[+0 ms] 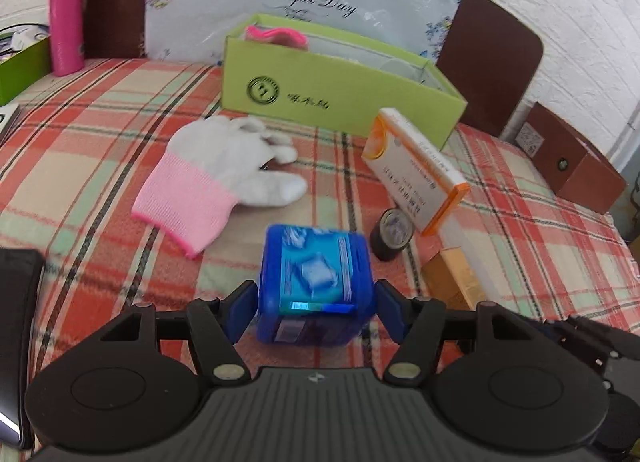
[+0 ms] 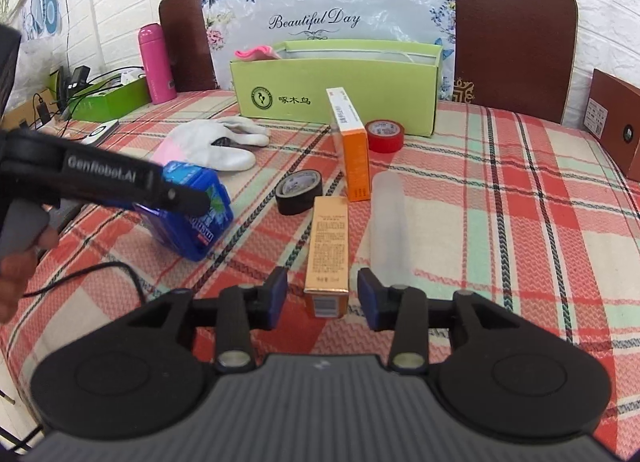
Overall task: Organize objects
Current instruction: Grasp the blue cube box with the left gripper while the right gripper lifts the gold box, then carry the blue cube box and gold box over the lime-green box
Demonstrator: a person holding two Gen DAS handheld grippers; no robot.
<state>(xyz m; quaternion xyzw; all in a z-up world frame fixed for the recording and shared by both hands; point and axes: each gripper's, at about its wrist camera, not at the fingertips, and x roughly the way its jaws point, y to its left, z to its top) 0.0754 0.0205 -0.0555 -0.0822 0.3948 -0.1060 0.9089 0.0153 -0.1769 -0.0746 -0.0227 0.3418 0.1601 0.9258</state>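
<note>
Clutter on plaid cloth (image 1: 100, 134): one blue box (image 1: 316, 282), one gold box (image 2: 328, 250), one orange box (image 1: 416, 166), one white glove (image 1: 228, 174), one green box (image 1: 320, 90), two tape rolls. Blue box tilted, pinched between left gripper (image 1: 316, 300) pads. Gold box lying between right gripper (image 2: 322, 296) jaws, spread, gaps either side. Black tape (image 1: 392, 234) in both views; red tape (image 2: 385, 135) in right wrist view only.

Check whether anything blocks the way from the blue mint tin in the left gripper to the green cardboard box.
The white knit glove with a pink cuff lies on the plaid cloth between the blue mint tin and the green cardboard box, slightly left. Carried above it, nothing visible blocks.
</note>
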